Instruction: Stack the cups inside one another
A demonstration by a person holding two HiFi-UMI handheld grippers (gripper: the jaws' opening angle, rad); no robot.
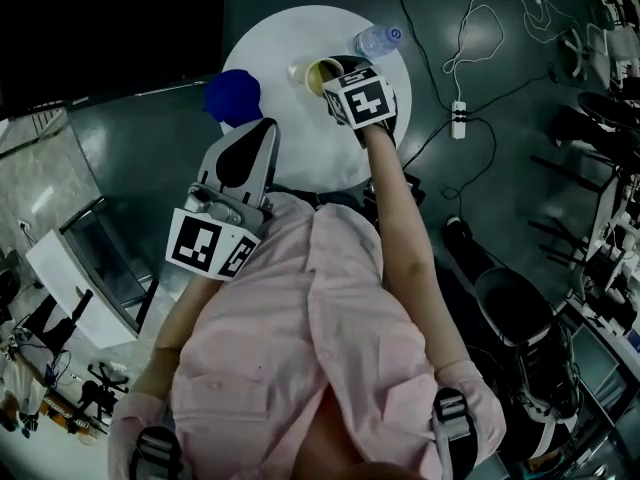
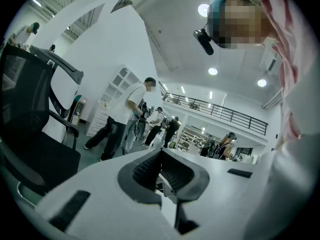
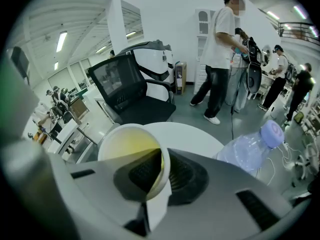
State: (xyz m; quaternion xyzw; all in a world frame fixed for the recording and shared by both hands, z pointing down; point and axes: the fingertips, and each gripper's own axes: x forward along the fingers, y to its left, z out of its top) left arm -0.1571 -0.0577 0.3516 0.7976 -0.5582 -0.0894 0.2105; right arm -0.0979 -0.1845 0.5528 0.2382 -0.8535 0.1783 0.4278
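A: What is the right gripper [image 1: 335, 68] [image 3: 161, 171] doing?

B: Its jaws are pinched on the yellow cup [image 1: 320, 74] [image 3: 130, 149]. One jaw is inside the cup and one is outside, with the cup's wall squeezed between them.

A: Where is that cup?

B: It is over the far side of the round white surface [image 1: 300, 138]. It tips over so you can look into its open mouth. I can't tell if it touches the surface.

A: Is there another cup?

B: Yes, a blue cup [image 1: 232, 96]. It sits at the left edge of the surface, apart from the yellow one. I can't tell which way up it is.

A: And the left gripper [image 1: 265, 128] [image 2: 161, 164]?

B: Its jaws are pressed together with nothing between them. It is at the near edge of the surface, close to the person's pink top [image 1: 300, 318]. It points up at the room and the ceiling, not at the cups.

A: What else is on the surface?

B: A clear water bottle [image 1: 378, 40] [image 3: 250, 149] with a pale blue cap. It lies at the far right edge, just beside the right gripper.

A: Anything past the surface?

B: A black chair [image 3: 132, 96] stands behind it, and a person [image 3: 220, 49] in a white shirt is on the floor beyond.
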